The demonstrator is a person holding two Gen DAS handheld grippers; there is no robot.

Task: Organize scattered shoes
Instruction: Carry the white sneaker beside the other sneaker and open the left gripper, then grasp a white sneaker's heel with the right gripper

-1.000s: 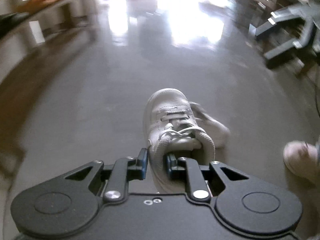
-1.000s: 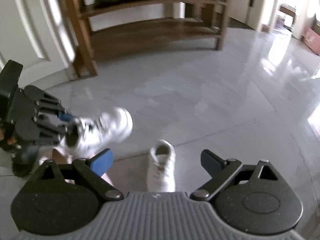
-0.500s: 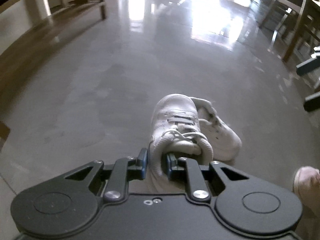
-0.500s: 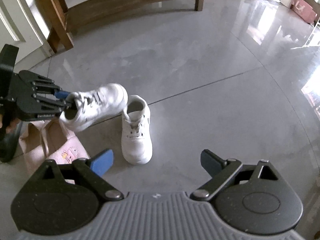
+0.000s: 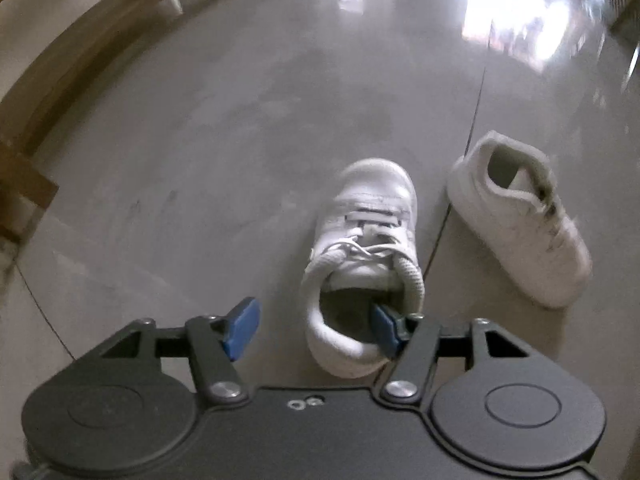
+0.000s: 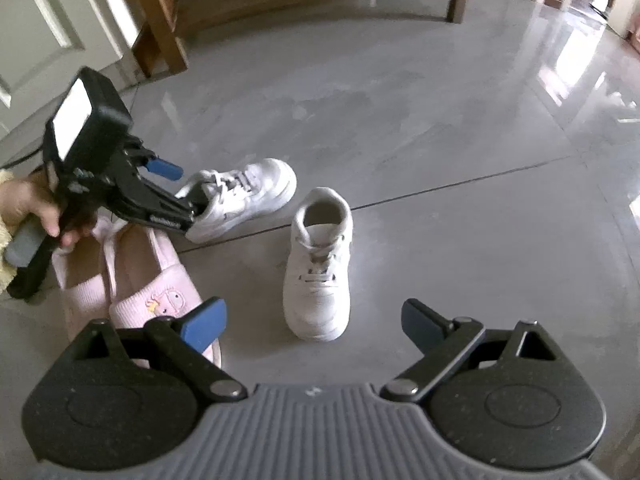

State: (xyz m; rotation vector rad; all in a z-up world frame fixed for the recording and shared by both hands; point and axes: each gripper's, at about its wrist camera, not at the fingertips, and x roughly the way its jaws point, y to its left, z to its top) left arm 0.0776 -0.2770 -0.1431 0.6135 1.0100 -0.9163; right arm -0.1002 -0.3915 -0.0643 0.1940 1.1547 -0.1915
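Two small white sneakers lie on the grey floor. One sneaker (image 5: 368, 248) (image 6: 240, 196) rests on the floor by my left gripper (image 5: 312, 328) (image 6: 180, 188), which is open. Its right finger sits inside the shoe's collar and its left finger stands outside, apart from the shoe. The second sneaker (image 5: 520, 220) (image 6: 320, 264) stands to the right of the first, pointing the opposite way. My right gripper (image 6: 312, 320) is open and empty, just in front of the second sneaker's toe.
A pair of pink slippers (image 6: 136, 280) lies on the floor under the left gripper. A wooden shoe rack (image 6: 168, 36) stands at the back against a white wall. A tile seam (image 6: 480, 180) crosses the glossy floor.
My left gripper lowered the first sneaker to the floor beside the second one and opened its jaws. My right gripper has tilted down toward the shoes and stayed open.
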